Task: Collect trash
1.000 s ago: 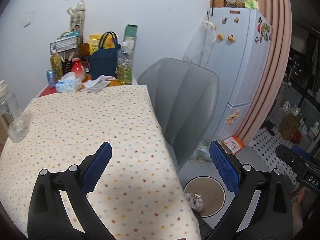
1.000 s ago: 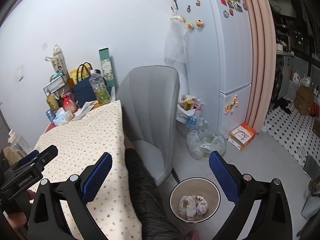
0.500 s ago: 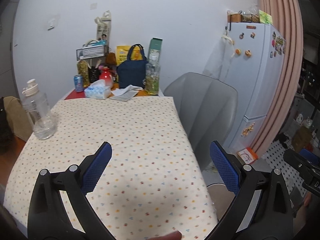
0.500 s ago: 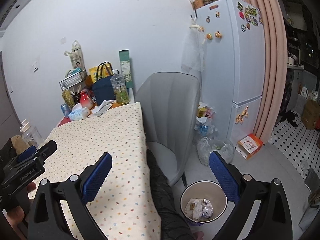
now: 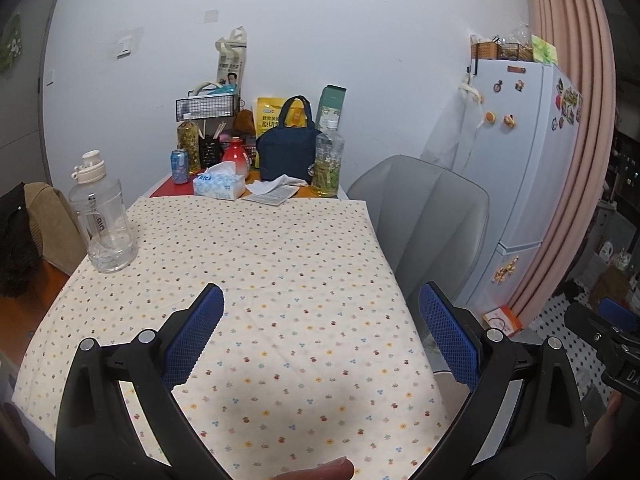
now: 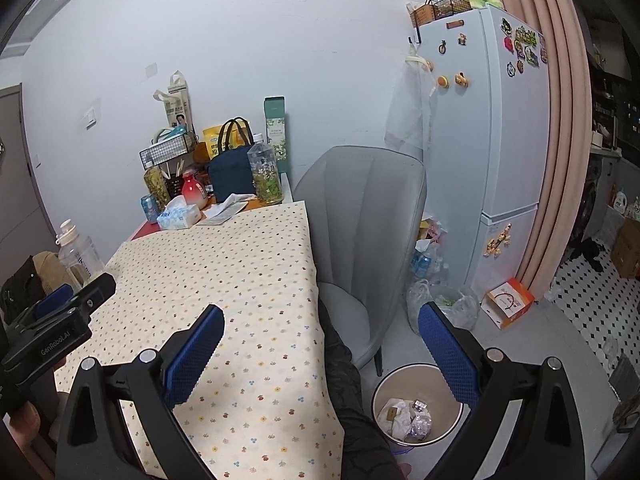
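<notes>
My left gripper (image 5: pixel 320 328) is open and empty above the near part of the table's dotted cloth (image 5: pixel 256 264). My right gripper (image 6: pixel 320 336) is open and empty, held over the table's right edge. A round trash bin (image 6: pixel 416 404) with crumpled wrappers inside stands on the floor to the right of the table, under my right finger. A crumpled tissue and a paper slip (image 5: pixel 276 190) lie at the far end of the table. The left gripper also shows at the left edge of the right wrist view (image 6: pixel 60 320).
A clear water bottle (image 5: pixel 102 216) stands at the table's left edge. A tissue box (image 5: pixel 218 186), can, bottles and a blue bag (image 5: pixel 286 152) crowd the far end. A grey chair (image 6: pixel 368 232) stands between table and fridge (image 6: pixel 492 140). Plastic bags (image 6: pixel 440 300) lie on the floor.
Both grippers have lifted and tilted up, so more of the wall and table shows. The left view swung left, away from the bin. Both stay open.
</notes>
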{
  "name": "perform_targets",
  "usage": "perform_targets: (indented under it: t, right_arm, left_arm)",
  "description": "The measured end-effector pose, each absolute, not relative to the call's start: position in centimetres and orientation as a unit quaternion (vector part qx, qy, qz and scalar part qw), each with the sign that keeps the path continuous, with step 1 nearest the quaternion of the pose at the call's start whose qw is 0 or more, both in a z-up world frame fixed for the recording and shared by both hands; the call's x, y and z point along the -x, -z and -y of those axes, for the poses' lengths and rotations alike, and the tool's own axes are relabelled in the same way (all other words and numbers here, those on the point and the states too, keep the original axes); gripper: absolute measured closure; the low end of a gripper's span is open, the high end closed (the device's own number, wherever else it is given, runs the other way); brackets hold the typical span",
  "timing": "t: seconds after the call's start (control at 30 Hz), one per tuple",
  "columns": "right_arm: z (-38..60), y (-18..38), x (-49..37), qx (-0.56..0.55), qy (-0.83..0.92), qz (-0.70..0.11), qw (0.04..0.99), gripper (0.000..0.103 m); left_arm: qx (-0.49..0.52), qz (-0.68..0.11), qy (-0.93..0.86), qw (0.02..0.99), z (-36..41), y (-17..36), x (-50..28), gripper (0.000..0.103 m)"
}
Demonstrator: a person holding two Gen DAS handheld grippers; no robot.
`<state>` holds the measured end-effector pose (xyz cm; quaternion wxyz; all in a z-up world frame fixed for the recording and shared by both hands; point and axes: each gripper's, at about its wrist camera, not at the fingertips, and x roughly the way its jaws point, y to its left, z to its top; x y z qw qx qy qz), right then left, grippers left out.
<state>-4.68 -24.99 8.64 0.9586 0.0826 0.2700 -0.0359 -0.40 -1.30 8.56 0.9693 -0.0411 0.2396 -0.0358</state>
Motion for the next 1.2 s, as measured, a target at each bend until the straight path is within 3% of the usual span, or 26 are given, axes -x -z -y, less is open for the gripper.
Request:
perform_targets:
  t: [1.2]
  right_arm:
    - [25.4, -7.3, 5.0, -0.086, 0.045, -0.274, 0.957, 0.008]
  left_arm:
    - [0.027, -0.242, 0.034, 0.969, 2.0, -8.0, 0.9, 0.006]
